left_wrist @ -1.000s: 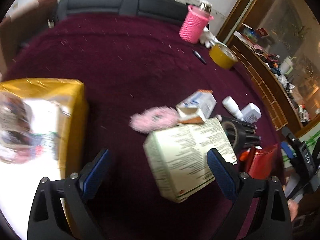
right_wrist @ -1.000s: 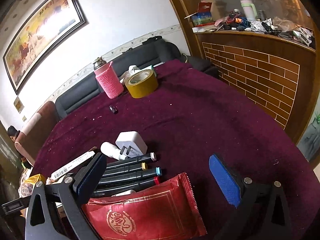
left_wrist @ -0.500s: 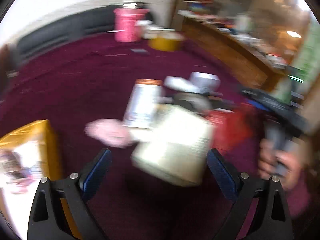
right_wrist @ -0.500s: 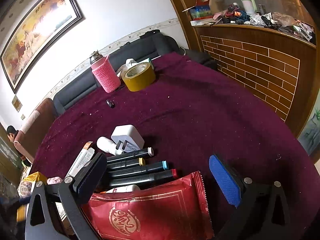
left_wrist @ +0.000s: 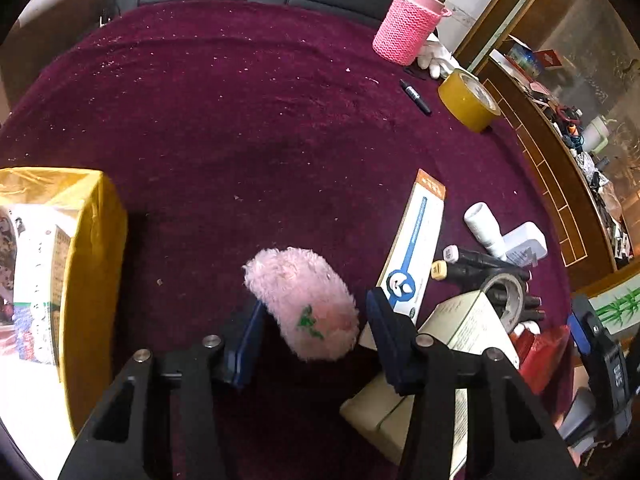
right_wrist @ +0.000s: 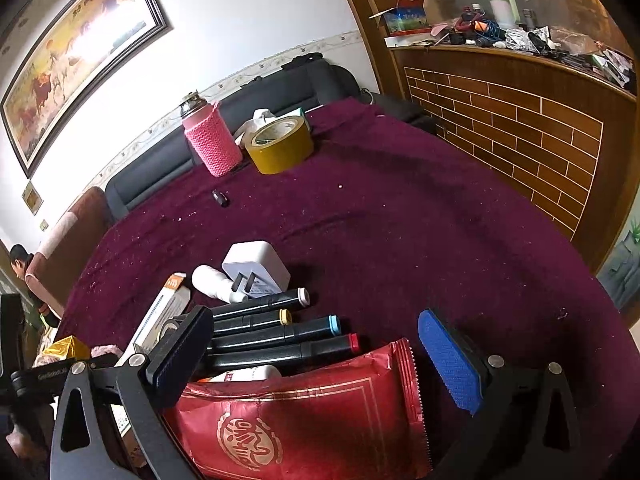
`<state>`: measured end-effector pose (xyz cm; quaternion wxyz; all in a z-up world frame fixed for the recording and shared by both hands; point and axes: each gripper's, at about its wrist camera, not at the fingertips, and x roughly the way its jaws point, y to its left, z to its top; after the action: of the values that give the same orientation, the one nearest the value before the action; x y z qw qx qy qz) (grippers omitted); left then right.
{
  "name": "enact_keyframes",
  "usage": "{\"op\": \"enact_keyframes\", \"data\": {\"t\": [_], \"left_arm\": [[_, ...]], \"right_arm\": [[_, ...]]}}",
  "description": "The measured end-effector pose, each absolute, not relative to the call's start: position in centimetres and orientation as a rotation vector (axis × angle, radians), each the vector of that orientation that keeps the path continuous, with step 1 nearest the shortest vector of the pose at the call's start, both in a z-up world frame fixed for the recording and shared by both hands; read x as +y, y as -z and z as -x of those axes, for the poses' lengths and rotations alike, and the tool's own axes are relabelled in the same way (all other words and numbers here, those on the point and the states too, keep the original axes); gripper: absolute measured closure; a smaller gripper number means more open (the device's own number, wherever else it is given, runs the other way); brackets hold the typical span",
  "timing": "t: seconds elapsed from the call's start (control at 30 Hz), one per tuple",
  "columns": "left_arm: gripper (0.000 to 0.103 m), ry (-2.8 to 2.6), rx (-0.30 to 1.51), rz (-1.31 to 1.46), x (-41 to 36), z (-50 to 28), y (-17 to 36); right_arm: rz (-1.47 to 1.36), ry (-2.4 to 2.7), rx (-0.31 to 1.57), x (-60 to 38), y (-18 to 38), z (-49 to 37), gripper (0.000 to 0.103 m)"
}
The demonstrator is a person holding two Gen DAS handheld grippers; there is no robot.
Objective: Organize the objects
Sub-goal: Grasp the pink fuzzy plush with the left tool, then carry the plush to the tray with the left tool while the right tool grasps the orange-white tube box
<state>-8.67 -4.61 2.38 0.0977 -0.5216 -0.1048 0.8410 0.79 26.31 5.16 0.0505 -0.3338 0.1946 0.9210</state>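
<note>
A pink fluffy pad with a green mark lies on the maroon tablecloth. My left gripper straddles it and its jaws are closing; the left pad touches the fluff, and a thin gap still shows at the right pad. A cream printed box lies under the right finger. My right gripper hovers open over a red foil packet and several black markers, gripping nothing.
A yellow box holding packets stands at the left. A toothpaste carton, white bottle, charger and grey tape roll crowd the right. Pink-sleeved flask, yellow tape, pen sit far back.
The left gripper has swung over the pink fluffy pad and its jaws have narrowed around it. The cream box now lies to the right. The right gripper has barely moved.
</note>
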Motion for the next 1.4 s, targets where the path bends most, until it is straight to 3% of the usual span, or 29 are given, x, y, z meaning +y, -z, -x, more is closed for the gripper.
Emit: {"op": "enact_keyframes", "data": {"t": [0.03, 0.1, 0.23, 0.53, 0.77, 0.87, 0.97, 1.07, 1.3, 1.37, 1.4], "left_arm": [[0.055, -2.502, -0.276, 1.540, -4.1, 8.9, -2.3], [0.073, -2.539, -0.175, 1.521, -3.2, 9.0, -2.2], [0.079, -2.563, -0.167, 1.475, -3.4, 8.8, -2.3], [0.079, -2.570, -0.373, 1.260, -7.1, 4.2, -7.9], [0.078, -2.672, -0.345, 1.085, -12.2, -2.5, -11.4], [0.078, -2.705, -0.382, 1.031, -15.1, -5.3, -11.7], [0.078, -2.708, -0.443, 1.020, -17.6, -6.9, -11.3], [0.078, -2.730, -0.496, 1.018, -20.3, -8.3, -10.8], [0.078, -2.779, -0.588, 1.028, -25.8, -10.6, -9.2], [0.078, -2.786, -0.601, 1.016, -26.6, -10.9, -8.9], [0.078, -2.787, -0.611, 1.014, -26.9, -11.0, -8.8]], "right_arm": [[1.018, -2.804, 0.586, 26.2, -5.2, -0.7, 0.000], [1.021, -2.809, 0.584, 26.2, -5.1, -0.6, 0.000], [1.030, -2.803, 0.561, 26.0, -5.0, -0.5, 0.000], [1.008, -2.813, 0.524, 25.7, -5.0, -0.5, 0.000], [0.954, -2.901, 0.554, 23.1, -10.4, -1.4, 0.000], [1.108, -3.005, 0.537, 19.2, -12.9, 1.4, 0.000], [1.465, -2.987, 0.548, 14.7, -11.7, 6.7, 0.000], [1.615, -2.844, 0.358, 11.0, -9.1, 11.0, 0.000], [1.785, -2.633, 0.111, 7.2, -4.4, 15.5, 0.013], [1.823, -2.587, 0.055, 6.7, -3.3, 15.6, 0.019], [1.840, -2.571, 0.050, 6.4, -3.0, 15.5, 0.027]]}}
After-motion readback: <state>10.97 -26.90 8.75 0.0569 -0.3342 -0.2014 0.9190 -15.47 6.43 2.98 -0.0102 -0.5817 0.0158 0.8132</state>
